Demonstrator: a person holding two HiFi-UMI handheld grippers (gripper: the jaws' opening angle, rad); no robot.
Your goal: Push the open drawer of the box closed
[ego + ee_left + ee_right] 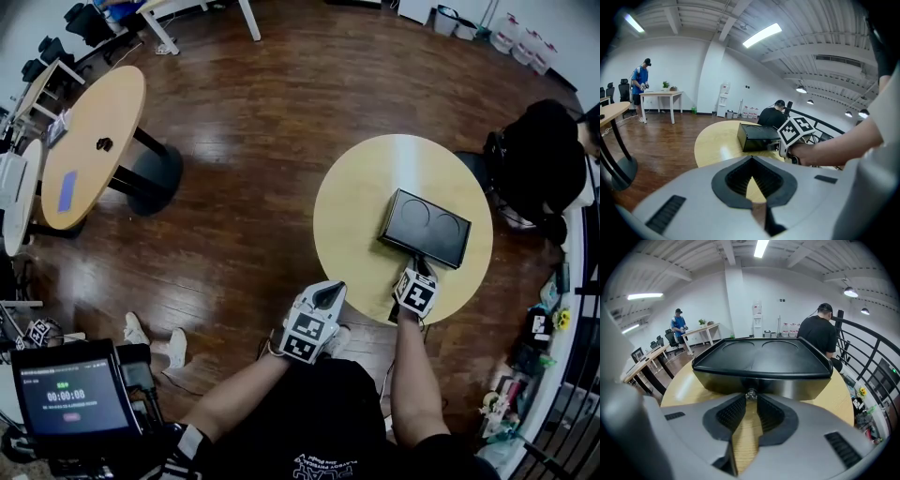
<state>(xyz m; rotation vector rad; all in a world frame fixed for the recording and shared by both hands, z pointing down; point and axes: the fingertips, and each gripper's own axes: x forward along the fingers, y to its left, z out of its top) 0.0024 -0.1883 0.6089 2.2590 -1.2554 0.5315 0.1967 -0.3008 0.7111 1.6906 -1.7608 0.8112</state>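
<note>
A black box (pixel 424 227) with two round hollows in its lid sits on a round yellow table (pixel 361 202). My right gripper (pixel 427 266) is at the box's near face. In the right gripper view its tips (pixel 750 398) close on the small metal knob (pixel 750 394) of the drawer front (pixel 787 387), which looks about flush with the box. My left gripper (pixel 330 292) hangs off the table's near edge, apart from the box. Its jaws (pixel 751 161) meet at the tips with nothing between them. The box (pixel 757 136) and the right gripper's marker cube (pixel 797 131) show ahead of it.
A person in black (pixel 539 159) sits beyond the table by a railing (pixel 862 357). Another oval table (pixel 94 141) stands to the left. A monitor (pixel 70 398) is at lower left. A person in blue (pixel 641 79) stands at a far white desk.
</note>
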